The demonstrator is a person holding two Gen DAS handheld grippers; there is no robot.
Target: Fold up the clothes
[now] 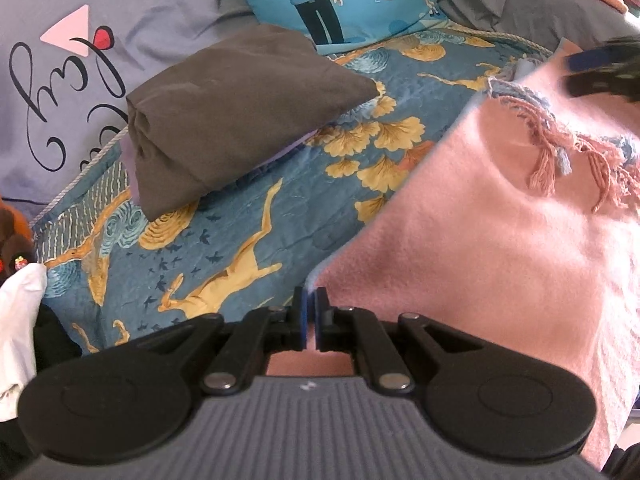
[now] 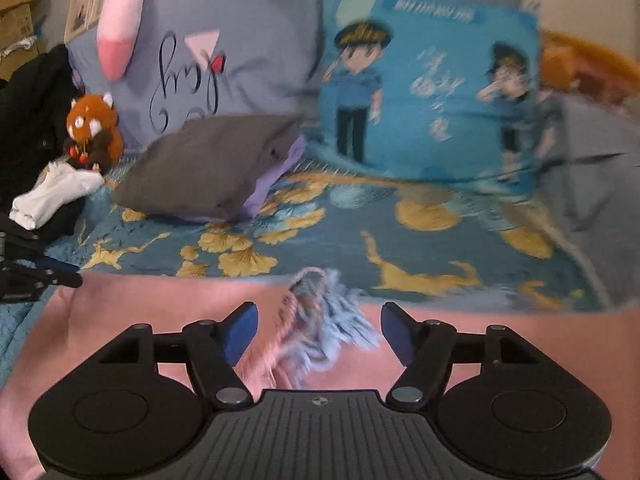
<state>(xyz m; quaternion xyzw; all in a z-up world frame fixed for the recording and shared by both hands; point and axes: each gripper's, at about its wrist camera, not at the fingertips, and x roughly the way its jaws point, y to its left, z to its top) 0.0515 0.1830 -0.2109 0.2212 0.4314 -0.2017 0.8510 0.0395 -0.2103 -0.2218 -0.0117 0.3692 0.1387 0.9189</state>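
Observation:
A pink fleece cloth [image 1: 500, 260] with pink and blue tassels [image 1: 560, 152] lies on the patterned bedspread [image 1: 240, 216]. My left gripper [image 1: 311, 312] is shut on the cloth's near left edge, and pink fabric shows beneath the fingers. In the right wrist view the cloth [image 2: 120, 320] spreads across the foreground. My right gripper [image 2: 318, 332] is open above it, with the blurred tassels [image 2: 324, 320] between its blue pads [image 2: 240, 334]. The right gripper [image 1: 600, 68] shows blurred at the left view's upper right. The left gripper [image 2: 36, 274] appears at the right view's left edge.
A folded dark grey garment [image 1: 232, 120] lies on something lilac farther back. Behind it stand a lilac pillow [image 1: 100, 40] and a blue cartoon cushion [image 2: 432, 92]. A red panda plush [image 2: 94, 132], white cloth [image 2: 52, 196] and dark clothes sit at the left. Grey bedding [image 2: 592, 160] lies at the right.

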